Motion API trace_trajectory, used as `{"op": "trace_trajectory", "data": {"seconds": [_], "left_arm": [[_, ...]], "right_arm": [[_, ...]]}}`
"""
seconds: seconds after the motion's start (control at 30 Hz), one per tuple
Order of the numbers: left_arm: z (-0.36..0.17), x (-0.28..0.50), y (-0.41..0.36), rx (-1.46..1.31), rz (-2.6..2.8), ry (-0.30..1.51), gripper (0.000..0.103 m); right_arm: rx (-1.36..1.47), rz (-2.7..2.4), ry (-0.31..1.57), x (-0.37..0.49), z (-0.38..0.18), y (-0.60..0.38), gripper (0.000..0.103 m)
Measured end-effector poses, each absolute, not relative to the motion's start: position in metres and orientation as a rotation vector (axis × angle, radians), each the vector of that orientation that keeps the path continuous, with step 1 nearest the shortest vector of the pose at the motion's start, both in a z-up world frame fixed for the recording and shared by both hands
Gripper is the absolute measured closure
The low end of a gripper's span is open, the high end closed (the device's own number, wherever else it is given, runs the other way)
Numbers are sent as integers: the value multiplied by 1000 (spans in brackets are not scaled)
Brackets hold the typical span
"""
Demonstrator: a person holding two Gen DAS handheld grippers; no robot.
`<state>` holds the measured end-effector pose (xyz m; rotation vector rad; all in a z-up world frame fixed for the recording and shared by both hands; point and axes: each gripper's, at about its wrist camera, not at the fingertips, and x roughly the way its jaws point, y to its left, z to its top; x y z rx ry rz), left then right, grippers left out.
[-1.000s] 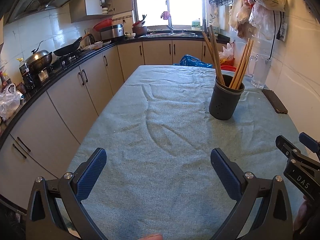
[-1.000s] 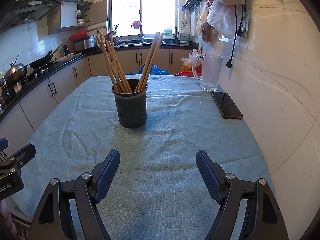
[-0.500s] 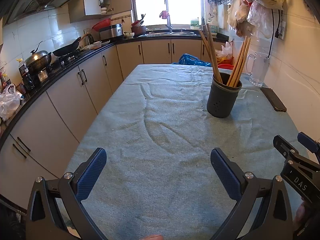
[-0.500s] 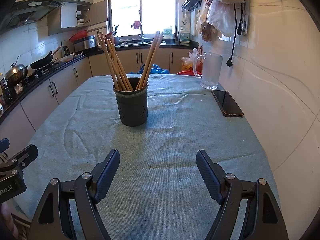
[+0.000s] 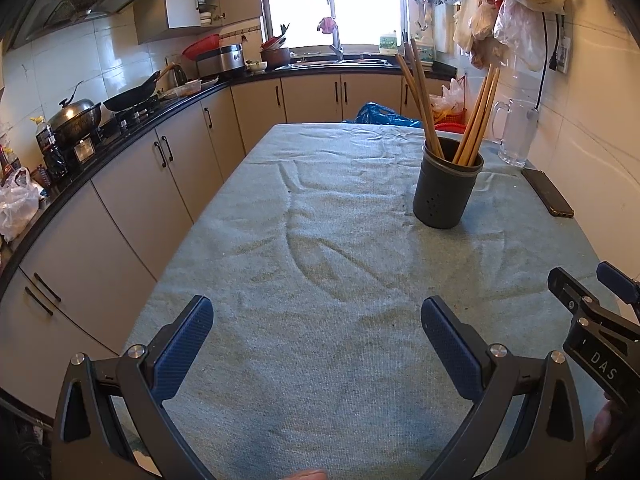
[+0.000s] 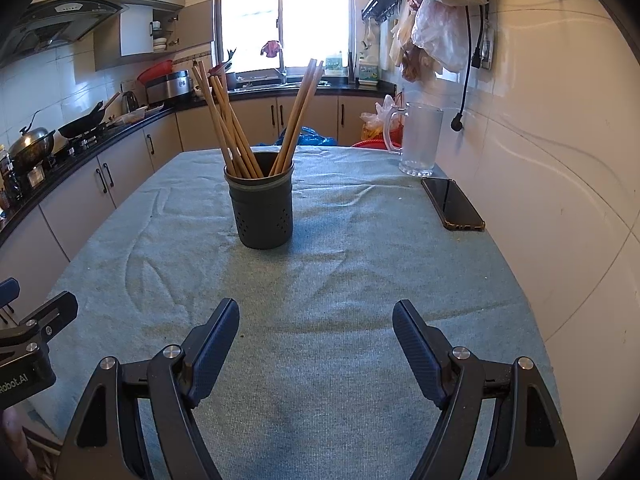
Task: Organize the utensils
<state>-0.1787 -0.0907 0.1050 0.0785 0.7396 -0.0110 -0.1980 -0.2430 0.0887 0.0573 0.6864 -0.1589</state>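
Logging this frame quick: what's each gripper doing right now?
Left gripper: open, holding nothing, above the grey-green tablecloth.
Right gripper: open, holding nothing, pointed toward the dark grey cylindrical holder of wooden chopsticks.

The lower ends of the chopsticks (image 6: 236, 132) are sitting inside the dark holder (image 6: 262, 216), whose wall is hiding them in both views. The bottom edge of each picture is cutting off the body of the left hand-held gripper (image 5: 316, 320) and of the right hand-held gripper (image 6: 316, 320). The right-wrist view is showing only one corner of the left unit, with its printed label truncated at the left edge. The glass mug (image 6: 418, 140) is concealing the rear right corner of the desk (image 6: 340, 280). Items on the far worktop (image 5: 200, 88) are appearing too small to identify.
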Motion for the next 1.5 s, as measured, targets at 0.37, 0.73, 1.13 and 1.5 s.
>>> {"op": "trace_trajectory", "data": {"seconds": [0.37,0.73,1.13,1.5], "left_arm": [[102,-176,-86,74,-7,753,0],[100,-177,-87,76,-12,757,0],[100,-178,-90,89,-21,761,0],[99,-178,-92,82,-39,774,0]], "right_arm": [[43,-151,687,-196,88,-236,20],[49,-149,694,-197,86,-235,20],[66,-154,680,-200,87,-239,20],[87,-171,672,-203,86,-245,20]]}}
